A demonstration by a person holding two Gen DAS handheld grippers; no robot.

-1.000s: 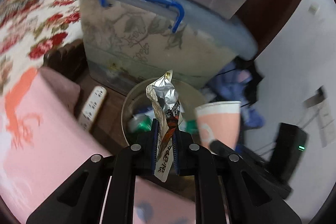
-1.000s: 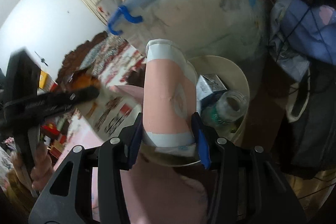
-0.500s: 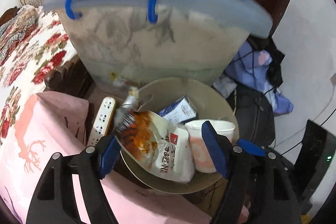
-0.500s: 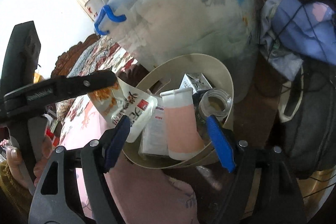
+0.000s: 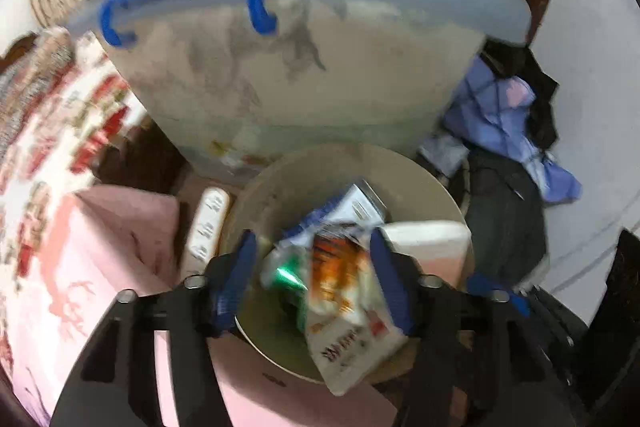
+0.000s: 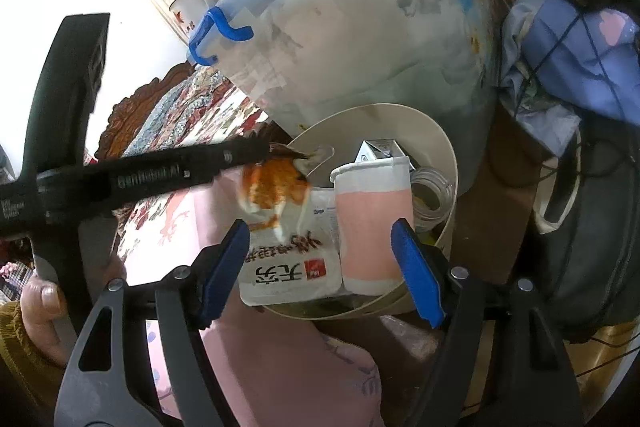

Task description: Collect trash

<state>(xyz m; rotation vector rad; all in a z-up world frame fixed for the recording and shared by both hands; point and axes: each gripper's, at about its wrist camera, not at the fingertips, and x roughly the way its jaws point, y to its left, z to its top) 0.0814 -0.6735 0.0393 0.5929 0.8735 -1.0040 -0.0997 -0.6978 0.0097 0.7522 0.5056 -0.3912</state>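
Observation:
A round beige trash bin [image 5: 280,179] [image 6: 400,111] stands on the floor below both grippers. In it lie a white-and-orange snack wrapper [image 5: 344,291] [image 6: 288,263], a pink paper cup [image 5: 428,239] [image 6: 372,223], a small carton [image 5: 360,207] [image 6: 380,147] and a clear bottle [image 6: 432,187]. My left gripper [image 5: 312,243] hovers over the bin with its jaws closing; the loose wrapper sits between them and leans on the rim, with no pad pressing on it. The right gripper [image 6: 320,227] is open just short of the bin, and the cup stands free beyond its fingers.
A large translucent storage box [image 5: 300,67] [image 6: 360,27] with a blue handle looms right behind the bin. Pink cloth [image 5: 100,267] [image 6: 280,367] and a white power strip [image 5: 208,227] lie to its left. Blue clothes [image 5: 508,115] and a dark bag [image 6: 592,247] crowd the right.
Both grippers opened. The left let go of the wrapper and the right let go of the pink cup; both dropped into the bin. The left gripper moved closer over the bin.

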